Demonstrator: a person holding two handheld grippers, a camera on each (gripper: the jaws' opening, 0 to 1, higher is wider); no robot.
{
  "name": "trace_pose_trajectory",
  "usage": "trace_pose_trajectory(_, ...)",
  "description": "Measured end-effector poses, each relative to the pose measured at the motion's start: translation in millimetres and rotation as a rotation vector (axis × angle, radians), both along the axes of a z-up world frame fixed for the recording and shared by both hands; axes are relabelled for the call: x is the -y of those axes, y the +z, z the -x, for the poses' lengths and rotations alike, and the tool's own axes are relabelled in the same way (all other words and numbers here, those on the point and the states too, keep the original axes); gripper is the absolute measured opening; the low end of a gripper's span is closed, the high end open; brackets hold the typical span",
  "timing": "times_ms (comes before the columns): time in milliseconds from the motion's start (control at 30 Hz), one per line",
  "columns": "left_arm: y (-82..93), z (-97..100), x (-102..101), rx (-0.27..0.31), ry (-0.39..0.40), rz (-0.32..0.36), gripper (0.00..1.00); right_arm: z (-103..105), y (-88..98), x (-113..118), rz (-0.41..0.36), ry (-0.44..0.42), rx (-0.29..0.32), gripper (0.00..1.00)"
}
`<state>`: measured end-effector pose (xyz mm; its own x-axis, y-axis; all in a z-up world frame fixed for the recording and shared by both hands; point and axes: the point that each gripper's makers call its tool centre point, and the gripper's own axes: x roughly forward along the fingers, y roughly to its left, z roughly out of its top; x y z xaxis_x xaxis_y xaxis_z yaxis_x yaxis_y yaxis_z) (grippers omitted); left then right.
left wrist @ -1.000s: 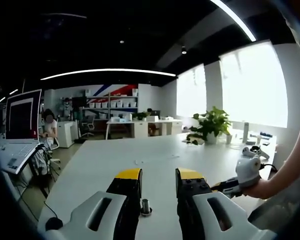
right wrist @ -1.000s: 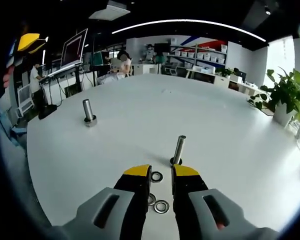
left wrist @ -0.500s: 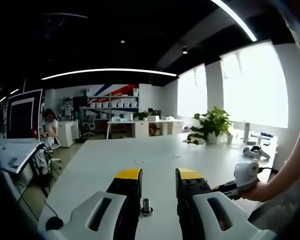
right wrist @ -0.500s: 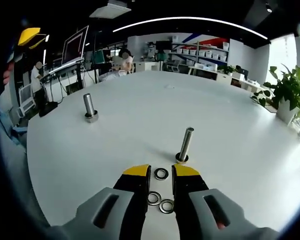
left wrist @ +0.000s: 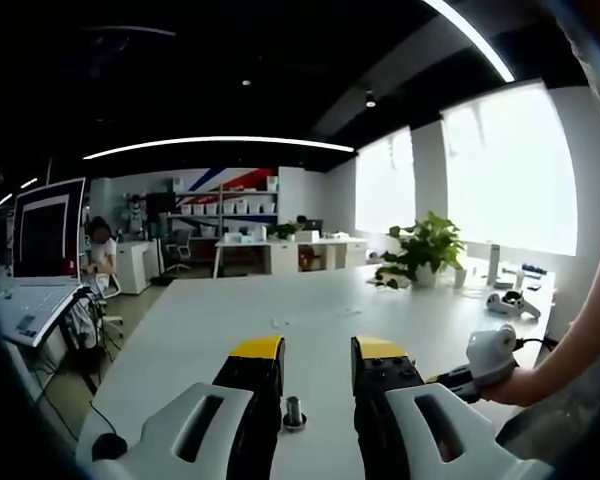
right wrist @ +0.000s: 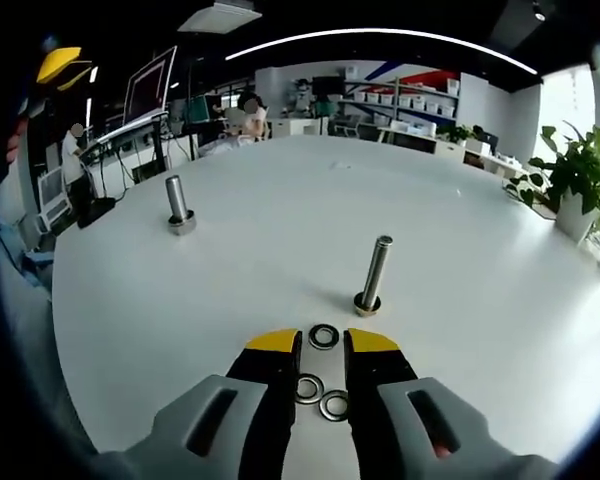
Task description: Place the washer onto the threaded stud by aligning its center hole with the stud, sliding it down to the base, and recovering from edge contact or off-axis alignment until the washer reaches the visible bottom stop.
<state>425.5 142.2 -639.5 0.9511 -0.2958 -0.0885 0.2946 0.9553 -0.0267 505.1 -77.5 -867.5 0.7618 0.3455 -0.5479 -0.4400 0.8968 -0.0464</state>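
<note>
Right gripper (right wrist: 322, 342) jaws parted, empty, straddling washers (right wrist: 323, 336).

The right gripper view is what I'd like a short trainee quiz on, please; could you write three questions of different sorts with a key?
1. True or false: a washer already sits at the base of the tall stud.
2. How many loose washers lie on the table near the right gripper?
A. one
B. three
C. five
3. Fill in: the short stud stands to the ____ of the tall stud in this view.

Key:
1. False; its base is bare, and the far washer lies flat beside it.
2. B; the far washer, the middle washer and the near washer.
3. Left.
</note>
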Motion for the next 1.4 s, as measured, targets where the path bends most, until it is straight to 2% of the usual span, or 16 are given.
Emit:
trace_pose_trajectory(800, -3.0, -0.3, 0.4, -0.011, -0.002, -0.003, 0.25, -4.7, -1.2, -1.1, -0.041, -0.011, 0.024, 0.16)
trace_pose_trajectory(1400, -4.4, -0.1, 2.9, -0.015, -0.011, -0.013, 0.24, -5.7, -0.4, -2.0, -0.033, 0.014, 0.030, 0.13)
